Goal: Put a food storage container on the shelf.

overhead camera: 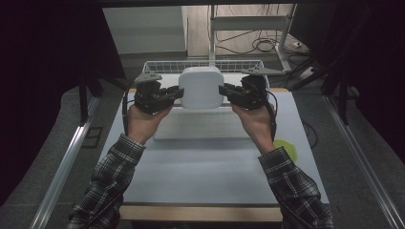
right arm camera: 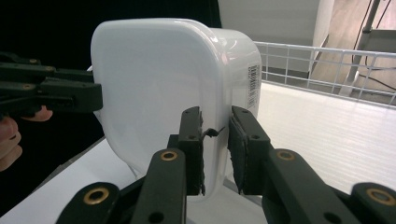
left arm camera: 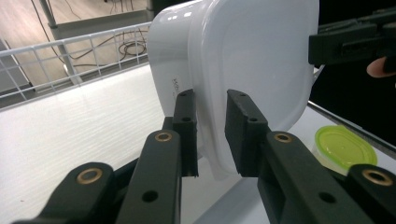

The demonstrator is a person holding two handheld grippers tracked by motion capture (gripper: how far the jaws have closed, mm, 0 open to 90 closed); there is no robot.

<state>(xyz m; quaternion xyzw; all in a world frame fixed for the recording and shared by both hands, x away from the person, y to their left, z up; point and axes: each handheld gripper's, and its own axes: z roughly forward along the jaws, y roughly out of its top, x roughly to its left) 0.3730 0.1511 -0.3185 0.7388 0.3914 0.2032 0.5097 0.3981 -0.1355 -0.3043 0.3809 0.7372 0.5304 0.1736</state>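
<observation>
A white plastic container (overhead camera: pixel 201 86) with rounded corners hangs tipped on its side above the far half of the table, held between both hands. My left gripper (overhead camera: pixel 179 93) is shut on its left rim, and in the left gripper view the jaws (left arm camera: pixel 212 135) pinch the thin rim of the container (left arm camera: pixel 252 56). My right gripper (overhead camera: pixel 223 90) is shut on the opposite rim. The right gripper view shows its jaws (right arm camera: pixel 215 135) clamped on the edge of the container (right arm camera: pixel 154 84), near a barcode label. Each gripper view also shows the other gripper across the container.
A white wire basket (overhead camera: pixel 205 64) stands at the table's far edge behind the container. A flat white slab (overhead camera: pixel 200 126) lies on the grey table (overhead camera: pixel 200 171) below my hands. A yellow-green lidded tub (overhead camera: pixel 286 148) sits at the right edge, also seen as the tub (left arm camera: pixel 343 147) in the left gripper view.
</observation>
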